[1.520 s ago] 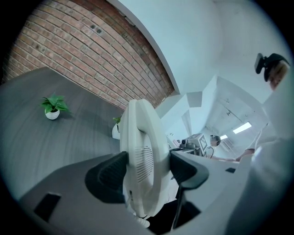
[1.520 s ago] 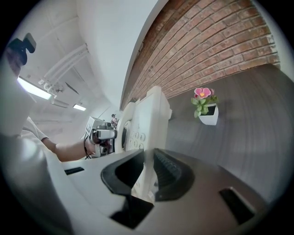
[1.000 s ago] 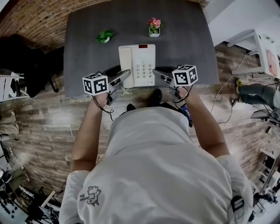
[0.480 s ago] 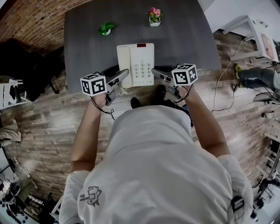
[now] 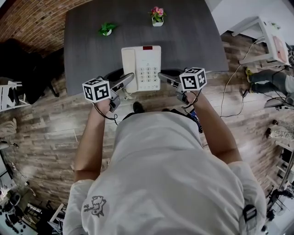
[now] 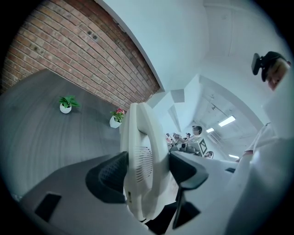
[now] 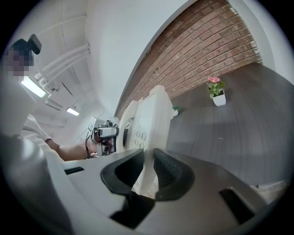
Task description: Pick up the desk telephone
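In the head view the white desk telephone [image 5: 141, 68], with its handset on the left and keypad on the right, hangs between my two grippers over the near edge of the dark table [image 5: 193, 41]. My left gripper [image 5: 130, 79] is shut on the handset side. In the left gripper view, its dark pads press on the ribbed white casing [image 6: 142, 151] from both sides. My right gripper [image 5: 163, 77] is shut on the keypad side. The right gripper view shows the phone's thin edge [image 7: 151, 119] pinched in that gripper [image 7: 148, 172].
A small green plant [image 5: 106, 30] and a pink flower pot [image 5: 157, 13] stand at the table's far side. A brick wall runs behind the table. White furniture [image 5: 271, 41] and cables stand on the wooden floor to the right.
The telephone, held in both grippers, has come toward me from the two plants, and its near end now reaches the table's front edge. Both grips look the same.
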`<state>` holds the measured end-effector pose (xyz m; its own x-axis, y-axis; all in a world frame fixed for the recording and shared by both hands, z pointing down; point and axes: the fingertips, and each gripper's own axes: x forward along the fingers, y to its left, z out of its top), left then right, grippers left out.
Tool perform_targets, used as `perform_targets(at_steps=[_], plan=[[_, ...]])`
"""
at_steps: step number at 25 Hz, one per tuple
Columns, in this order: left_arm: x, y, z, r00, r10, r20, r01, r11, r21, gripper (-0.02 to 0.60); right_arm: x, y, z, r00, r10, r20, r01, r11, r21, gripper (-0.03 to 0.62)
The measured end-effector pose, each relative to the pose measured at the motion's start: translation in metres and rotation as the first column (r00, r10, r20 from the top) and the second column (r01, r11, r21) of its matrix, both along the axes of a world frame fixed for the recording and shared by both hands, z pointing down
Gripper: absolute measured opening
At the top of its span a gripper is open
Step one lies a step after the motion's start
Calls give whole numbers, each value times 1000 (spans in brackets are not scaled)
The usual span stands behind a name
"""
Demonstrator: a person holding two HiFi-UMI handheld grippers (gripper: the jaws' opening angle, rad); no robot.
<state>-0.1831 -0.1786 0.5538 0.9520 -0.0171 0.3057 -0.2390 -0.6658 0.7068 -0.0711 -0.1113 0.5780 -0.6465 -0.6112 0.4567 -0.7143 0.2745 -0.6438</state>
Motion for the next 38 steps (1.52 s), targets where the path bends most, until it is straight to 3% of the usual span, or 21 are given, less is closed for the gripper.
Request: perform_targets(at_steps=[12,24,38], plan=[[63,105,1,997,-83,9,83,997,-4,304,70,95,1,999,-52,12,52,999,17,77],[104,207,0,996,-92,17,91,995,43,302,110,195,5,998,-56,31,54,997,54,75],[103,211,0,993,-117,13,117,993,23,301,110,199,4,997,-69,45,67,997,48,75]])
